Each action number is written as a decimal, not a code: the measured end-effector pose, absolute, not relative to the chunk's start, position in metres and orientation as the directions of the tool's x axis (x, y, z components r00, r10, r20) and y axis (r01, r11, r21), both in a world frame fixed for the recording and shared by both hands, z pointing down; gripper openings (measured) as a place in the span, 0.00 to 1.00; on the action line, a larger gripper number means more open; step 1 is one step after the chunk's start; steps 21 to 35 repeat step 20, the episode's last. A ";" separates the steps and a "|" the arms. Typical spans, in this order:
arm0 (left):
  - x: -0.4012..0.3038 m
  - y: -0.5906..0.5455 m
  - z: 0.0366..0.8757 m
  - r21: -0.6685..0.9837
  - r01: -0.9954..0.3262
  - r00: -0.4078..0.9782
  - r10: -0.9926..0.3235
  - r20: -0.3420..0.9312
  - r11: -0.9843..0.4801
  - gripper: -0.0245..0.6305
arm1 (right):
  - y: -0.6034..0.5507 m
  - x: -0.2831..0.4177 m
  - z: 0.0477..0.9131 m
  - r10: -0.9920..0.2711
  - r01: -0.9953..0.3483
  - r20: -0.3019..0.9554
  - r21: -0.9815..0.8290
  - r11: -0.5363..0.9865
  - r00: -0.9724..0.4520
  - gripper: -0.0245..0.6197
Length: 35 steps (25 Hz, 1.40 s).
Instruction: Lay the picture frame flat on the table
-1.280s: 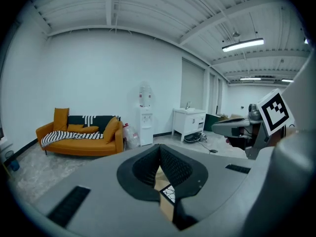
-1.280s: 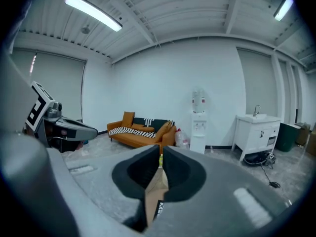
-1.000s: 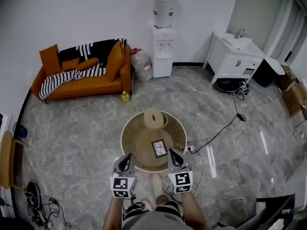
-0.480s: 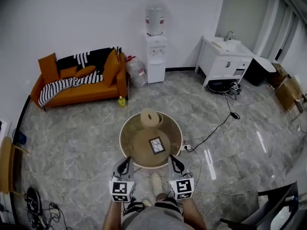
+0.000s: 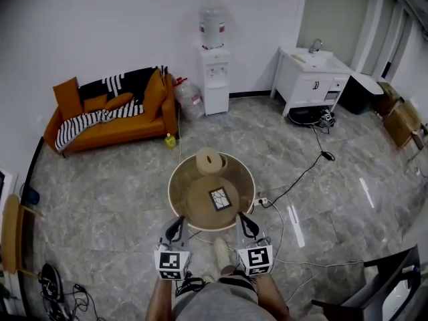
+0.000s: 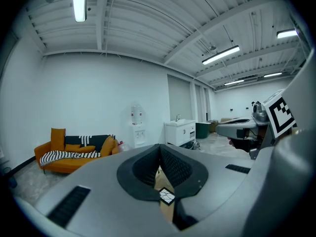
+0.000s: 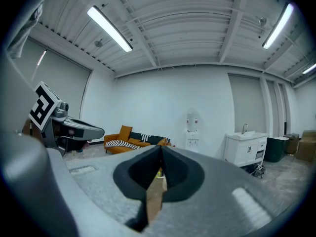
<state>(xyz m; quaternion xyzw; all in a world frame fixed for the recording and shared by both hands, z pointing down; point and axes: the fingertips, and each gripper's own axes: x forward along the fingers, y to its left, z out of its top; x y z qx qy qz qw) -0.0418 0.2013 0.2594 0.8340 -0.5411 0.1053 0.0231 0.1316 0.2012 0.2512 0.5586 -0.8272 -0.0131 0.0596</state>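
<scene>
Count taken from the head view. Grippers: two, the left gripper (image 5: 177, 223) and the right gripper (image 5: 243, 219), side by side. Round table (image 5: 175, 191): one, just ahead of both claws. Picture frame (image 5: 220, 198): one, on the table, ahead of the right claw and nearer to it than to the left. Beige round block (image 5: 208, 161): one, on the table beyond the frame. Orange sofa (image 5: 110, 122): one, far ahead-left of the left claw, carrying one striped blanket (image 5: 83, 119). Water dispenser (image 5: 215, 82): one, far ahead, between the two claws' lines. Large water jugs: two, one on the dispenser (image 5: 212, 20) and one on the floor (image 5: 189, 97) just left of it. Small yellow bottle (image 5: 170, 140): one, on the floor by the sofa's end. White sink cabinet (image 5: 311, 79): one, far ahead-right of the right claw.
</scene>
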 end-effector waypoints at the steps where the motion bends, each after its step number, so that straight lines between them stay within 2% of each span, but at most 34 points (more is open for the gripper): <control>1: -0.040 0.201 0.261 -0.078 -0.905 0.395 -0.896 0.203 -0.417 0.06 | 0.201 0.132 0.251 -0.926 -0.923 0.082 0.088 0.375 -0.368 0.04; 35: -0.027 0.185 0.271 -0.073 -0.897 0.413 -0.885 0.216 -0.436 0.06 | 0.180 0.139 0.254 -0.922 -0.918 0.087 0.095 0.385 -0.378 0.04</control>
